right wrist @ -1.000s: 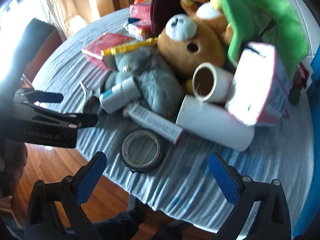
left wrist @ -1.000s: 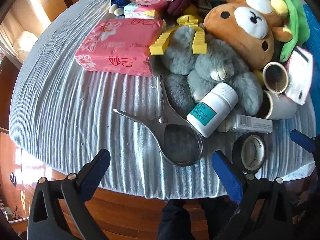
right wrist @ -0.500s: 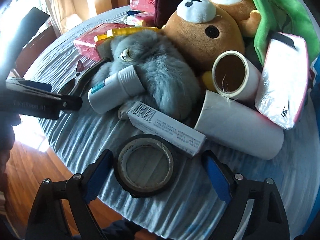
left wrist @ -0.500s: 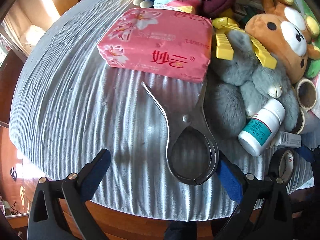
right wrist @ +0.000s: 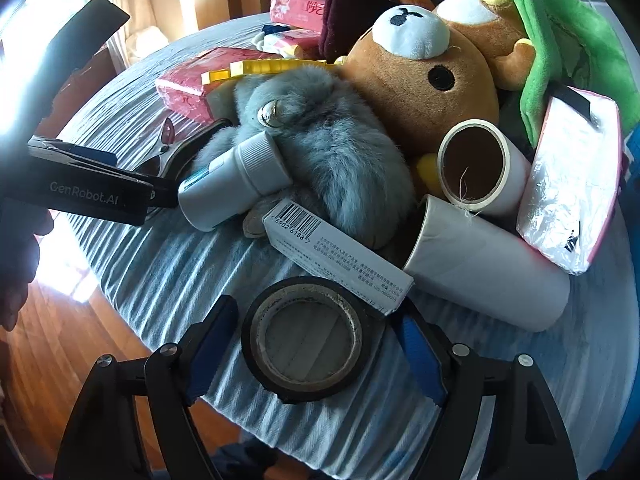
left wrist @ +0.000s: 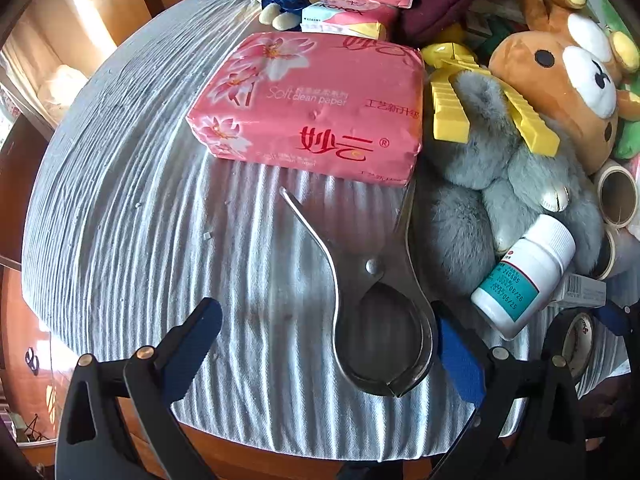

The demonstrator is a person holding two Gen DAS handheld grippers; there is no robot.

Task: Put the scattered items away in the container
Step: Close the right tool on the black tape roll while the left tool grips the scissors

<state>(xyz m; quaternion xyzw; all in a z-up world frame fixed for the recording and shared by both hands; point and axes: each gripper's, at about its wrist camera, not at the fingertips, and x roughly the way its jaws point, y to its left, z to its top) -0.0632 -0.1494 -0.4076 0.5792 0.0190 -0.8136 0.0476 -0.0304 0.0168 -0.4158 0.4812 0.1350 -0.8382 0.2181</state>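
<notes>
Left wrist view: the left gripper stood with its jaws wide and nothing between them that it held. The metal tongs lay flat on the striped tablecloth. Their looped end sat between the jaws, close against the right-hand finger, and the two handles ran forward and away from the jaws toward the pink tissue pack. A white pill bottle lay outside the right-hand finger, leaning on the grey plush toy. To grip well, the jaws would probably need shifting rightward so the loop was centred, then lowering until the pads flanked the thin steel; closing on the loop rather than on the splayed handles looked the safer hold, since flat metal could slip.

Right wrist view: the right gripper was also wide open and empty. The black tape roll lay flat directly between its jaws, neither pad plainly touching it. Just ahead of the jaws, a white carton rested with its near corner over the roll's far rim, beside a paper roll and the brown bear plush. Closing squarely across the roll's outer wall and lifting gently would likely keep the carton from being dragged along. No container showed in either view, so the drop-off place could not be told.
</notes>
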